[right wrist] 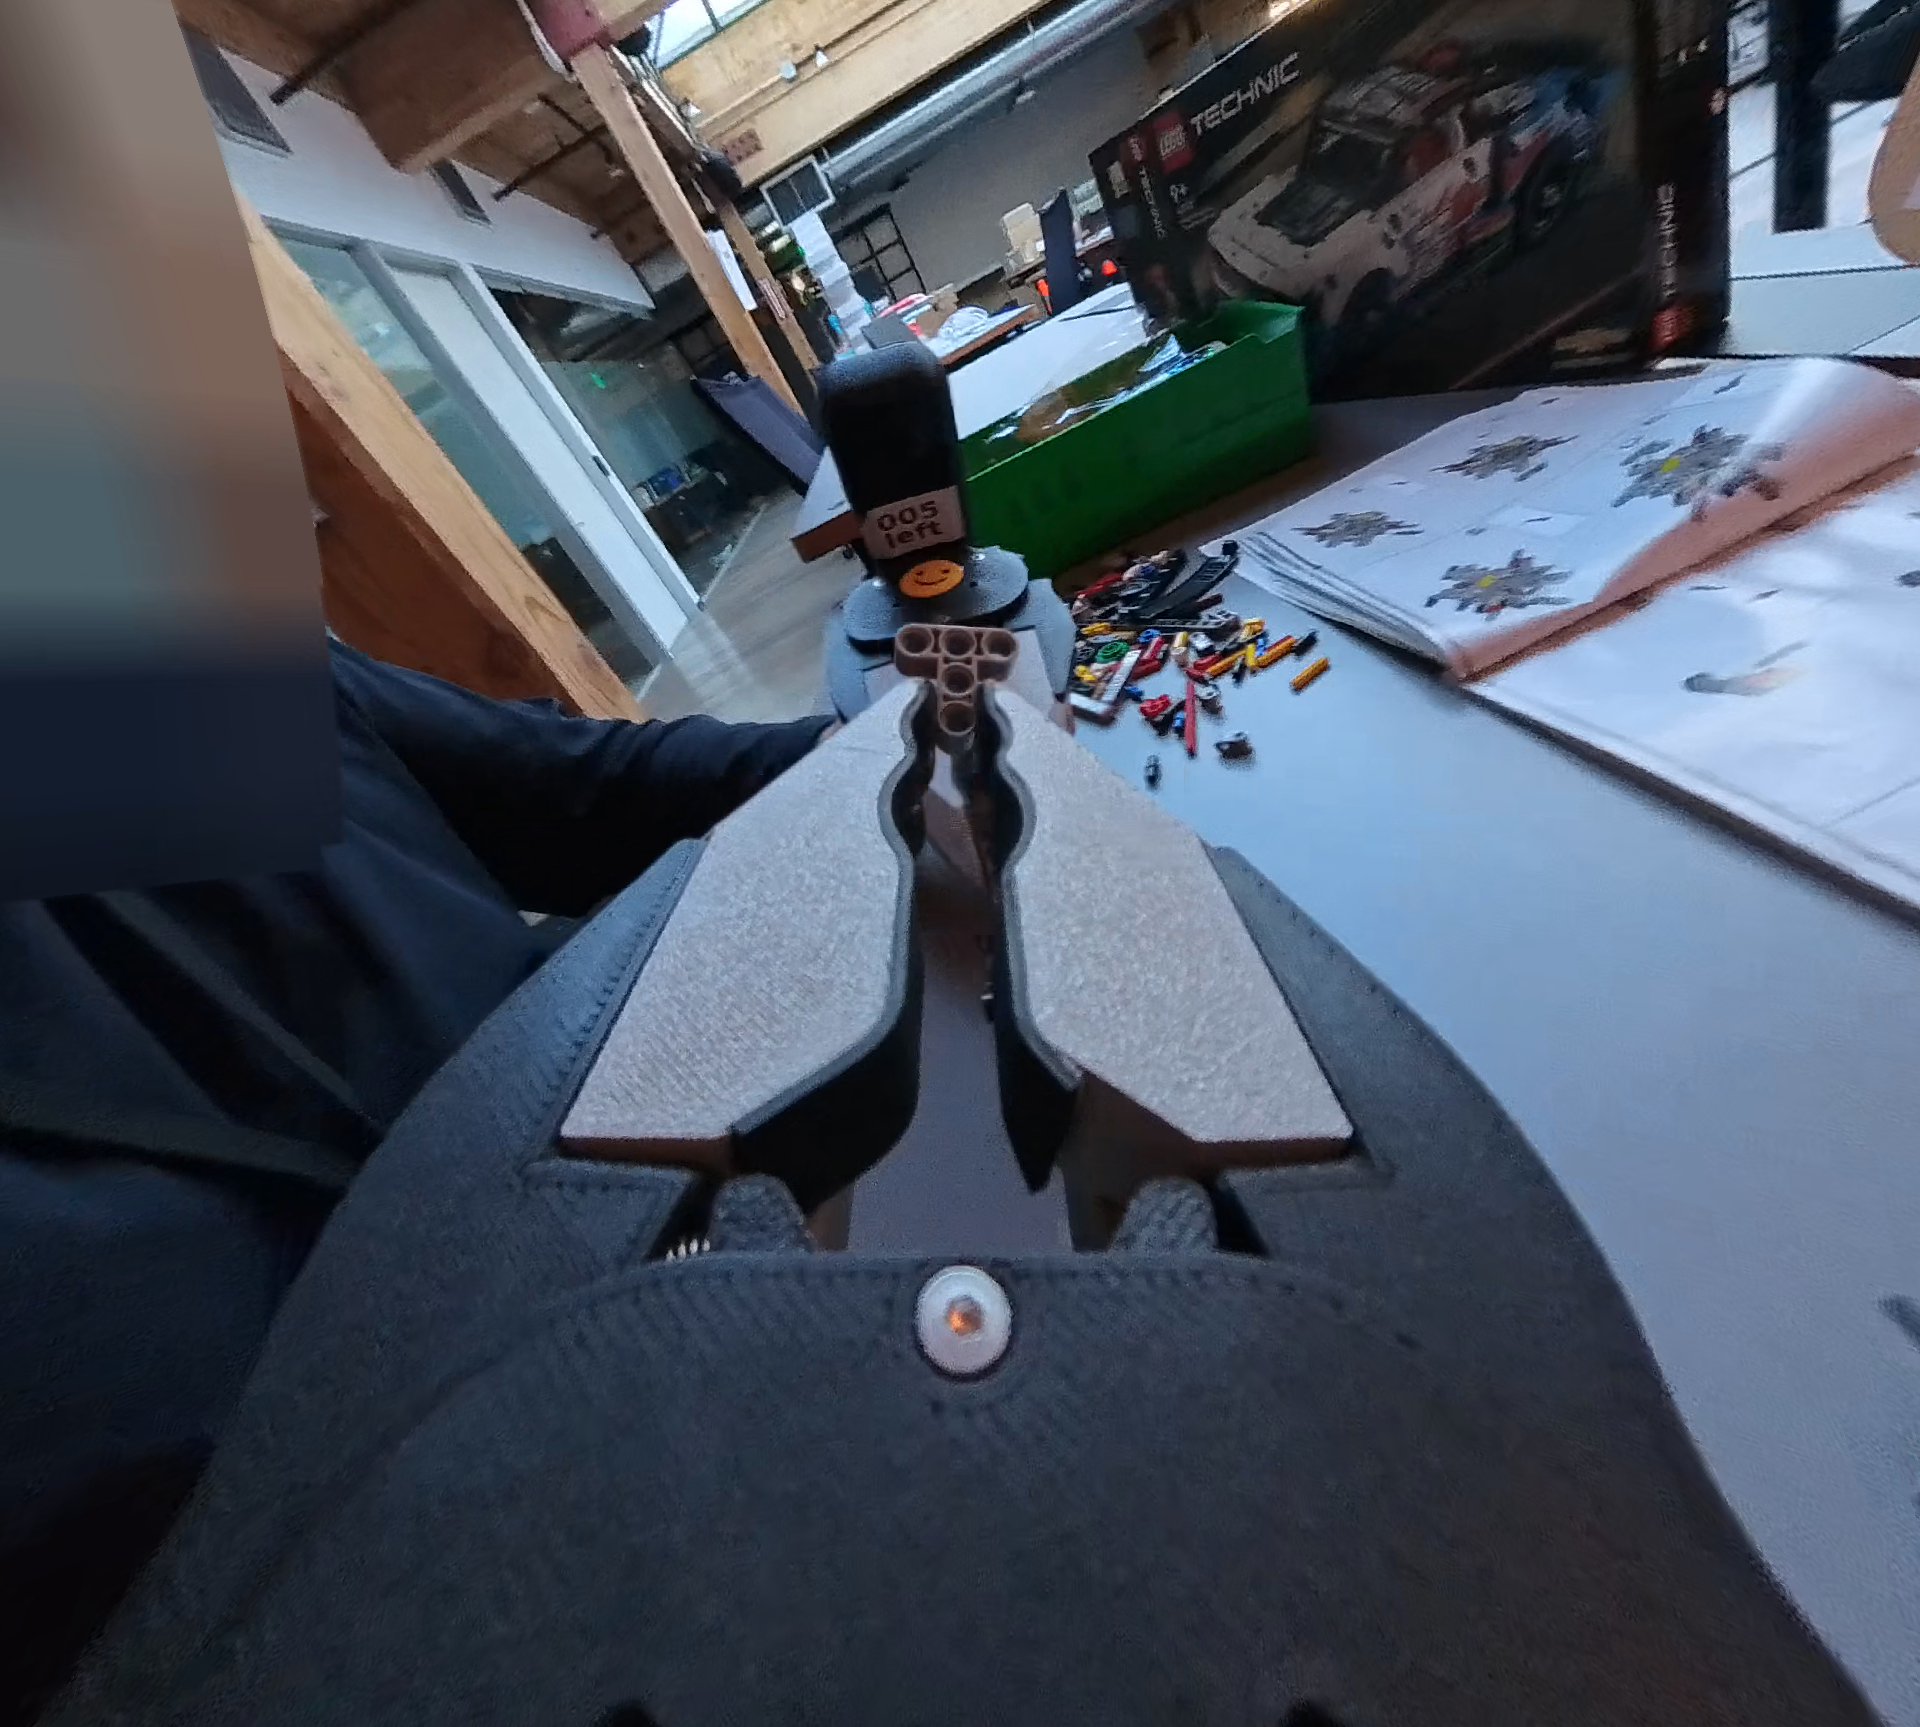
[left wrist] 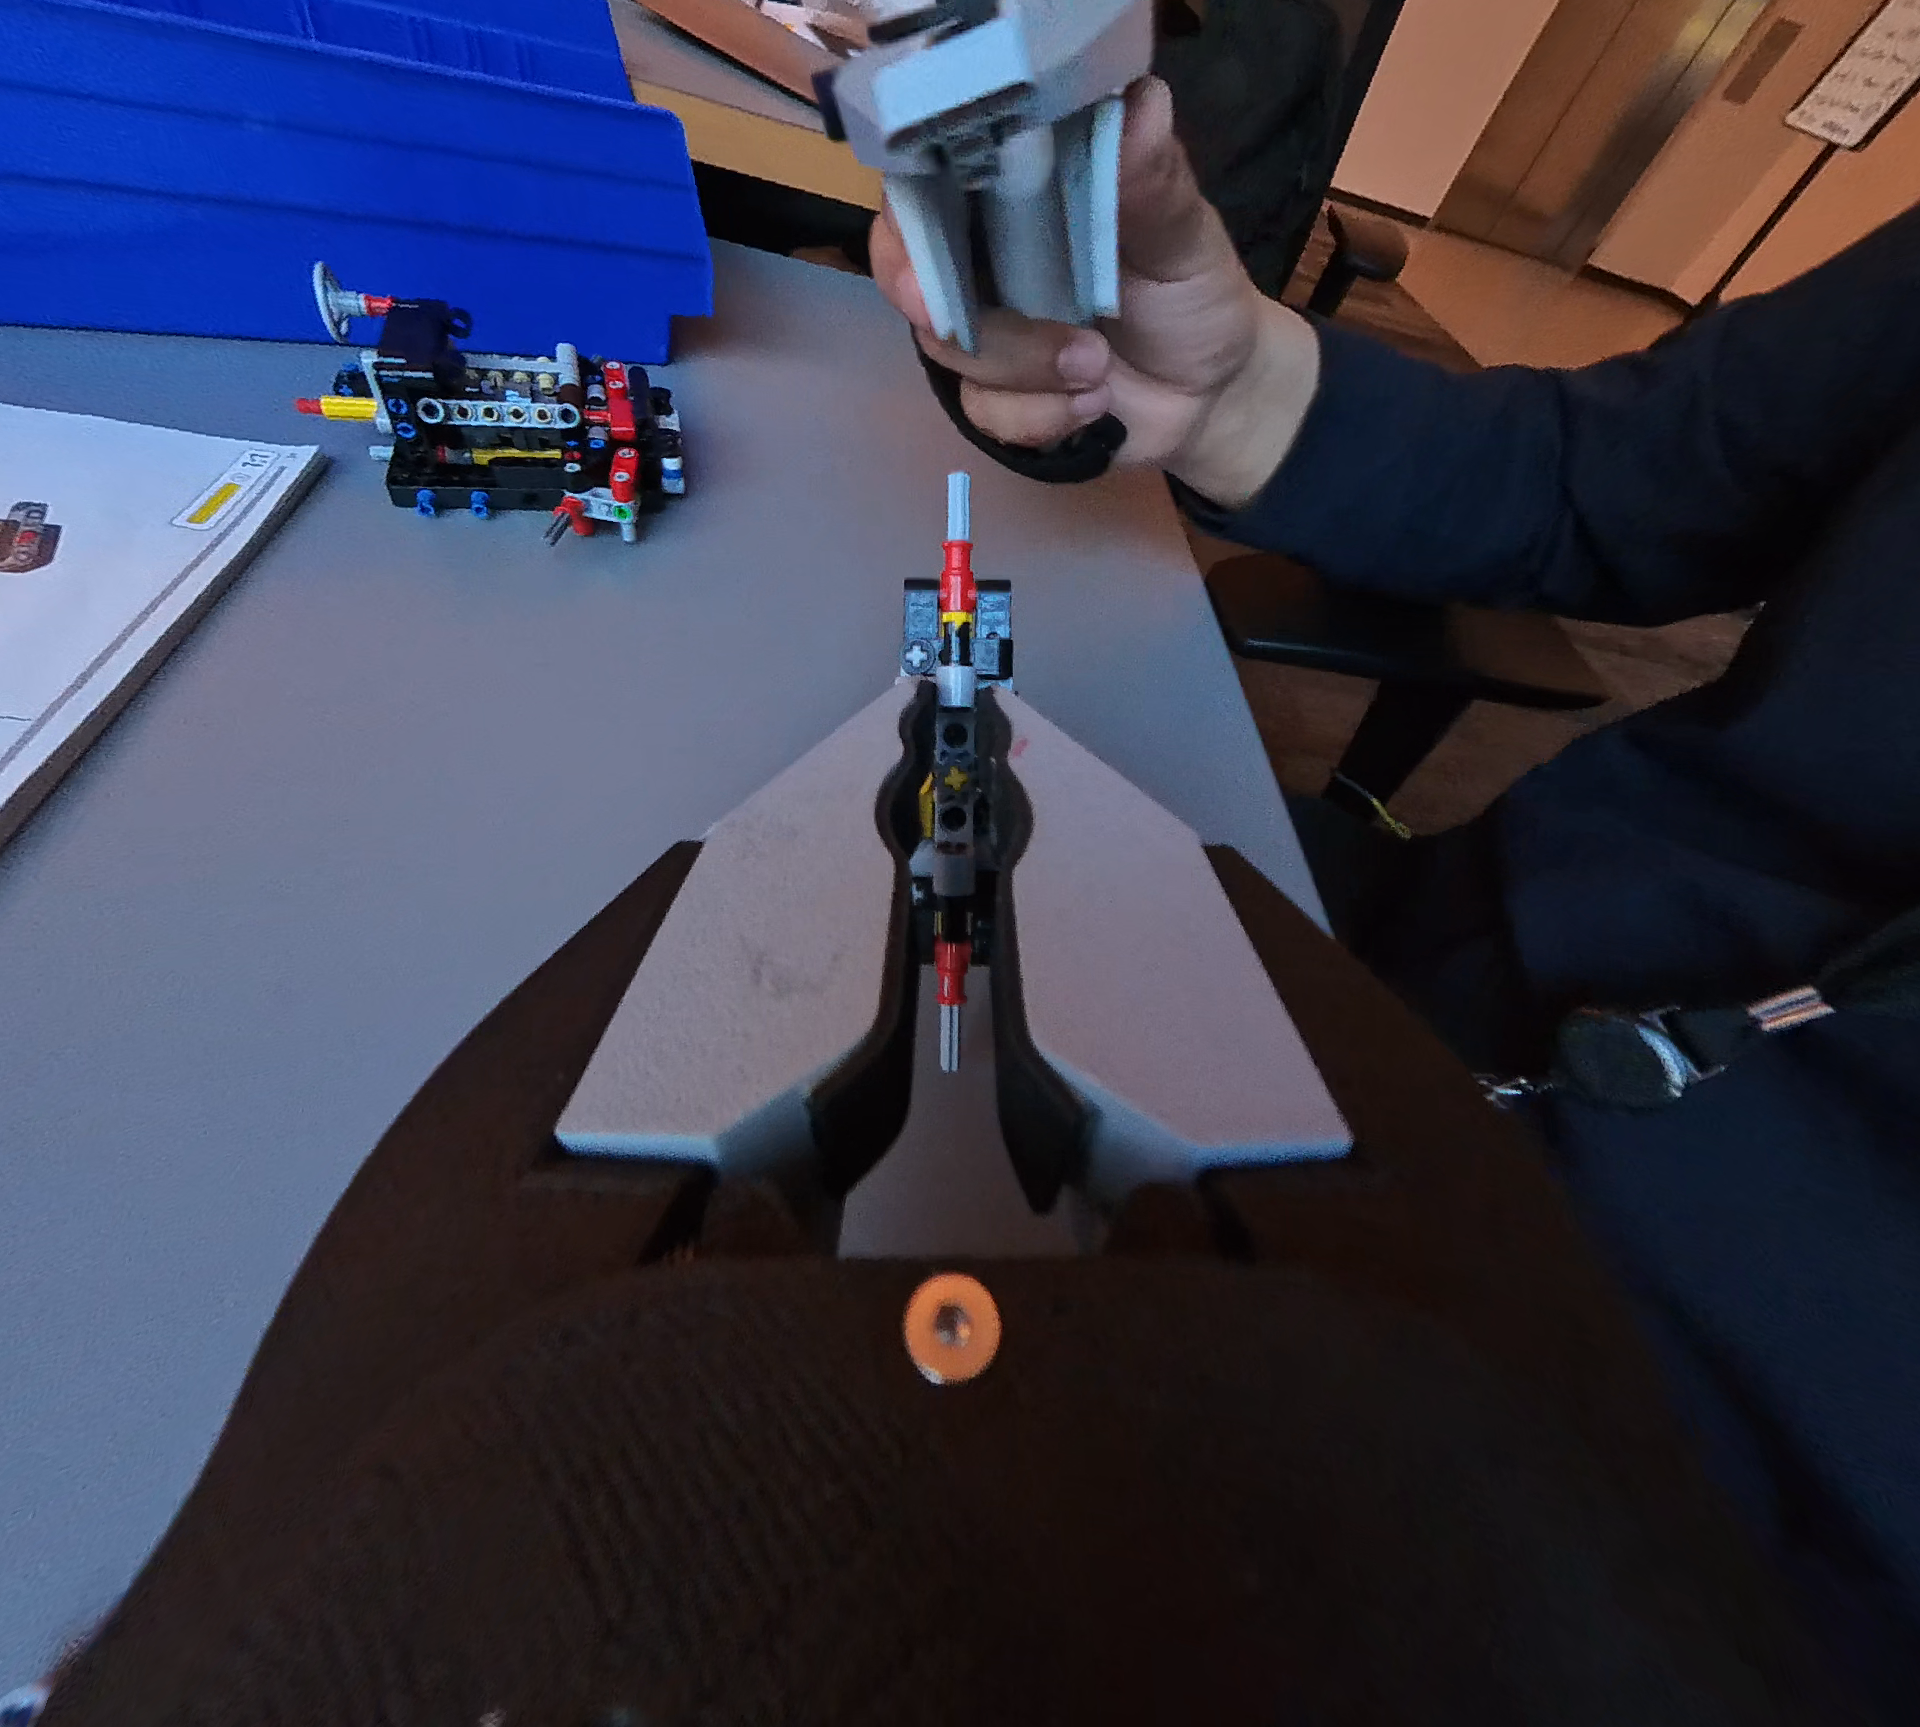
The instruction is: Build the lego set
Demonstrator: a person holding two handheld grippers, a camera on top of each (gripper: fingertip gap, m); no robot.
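Note:
My left gripper is shut on a small brick sub-assembly: a grey perforated beam with a light grey axle and red bushes along it, held above the grey table. Its front end juts past my fingertips. My right gripper is shut on a brown T-shaped perforated beam, whose crossbar sticks out beyond my fingertips. In the left wrist view the right gripper is raised in a hand, above and beyond the sub-assembly. In the right wrist view the left gripper stands just behind the T-beam.
A larger black, grey and red brick build stands on the table by blue bins and a booklet. The right wrist view shows loose bricks, an open instruction book, a green bin and a set box. About 9 cm separates my left fingertips from my right.

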